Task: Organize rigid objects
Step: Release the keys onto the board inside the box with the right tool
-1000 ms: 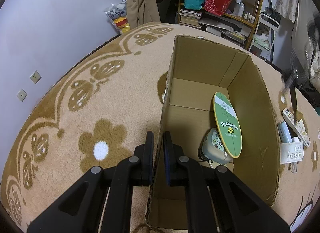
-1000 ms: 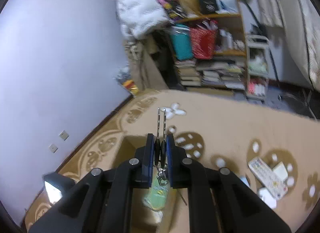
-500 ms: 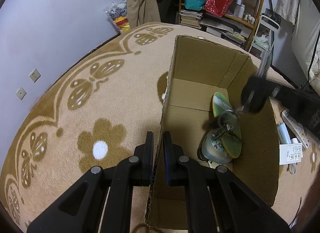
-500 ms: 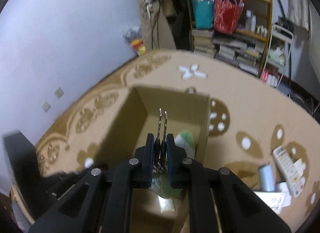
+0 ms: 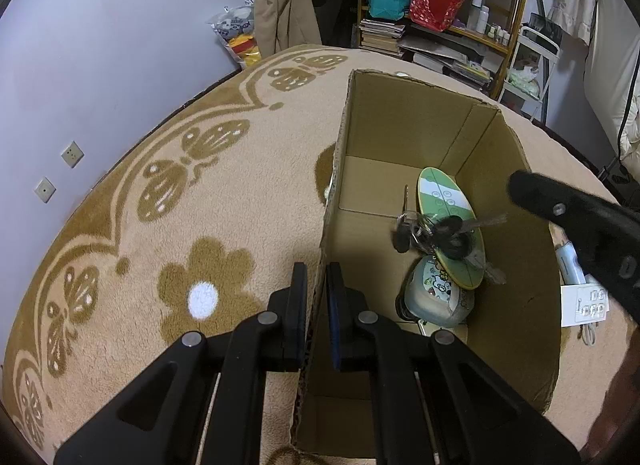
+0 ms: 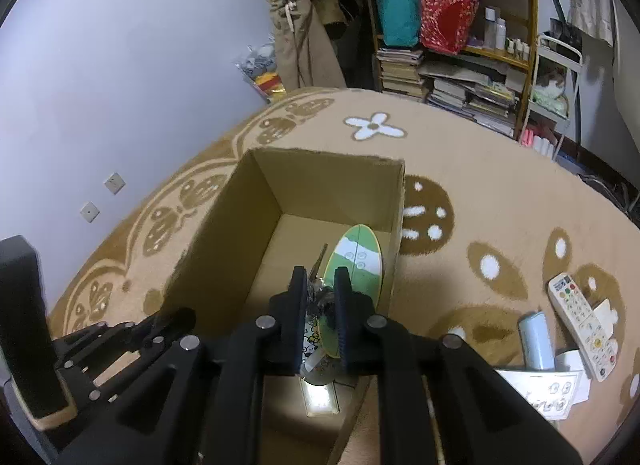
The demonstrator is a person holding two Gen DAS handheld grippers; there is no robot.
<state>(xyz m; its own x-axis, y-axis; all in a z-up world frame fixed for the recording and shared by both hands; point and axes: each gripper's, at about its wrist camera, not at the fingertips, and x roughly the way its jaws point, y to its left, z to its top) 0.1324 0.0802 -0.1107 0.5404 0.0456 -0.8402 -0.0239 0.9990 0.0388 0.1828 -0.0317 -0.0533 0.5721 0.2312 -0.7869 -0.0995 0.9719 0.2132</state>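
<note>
Right claw (image 6: 321, 289) opened; keys (image 5: 436, 231) dropped into box (image 5: 404, 127).

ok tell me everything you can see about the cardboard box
The cardboard box is plain brown corrugated card, rectangular, upright and open at the top, with a rough, slightly torn rim. It stands on the patterned beige carpet. The left tool is shut on the top edge of its near left wall, one finger outside and one inside. Inside, by the right wall, are a green oval board, a bunch of keys and a round cartoon-printed container.
</note>
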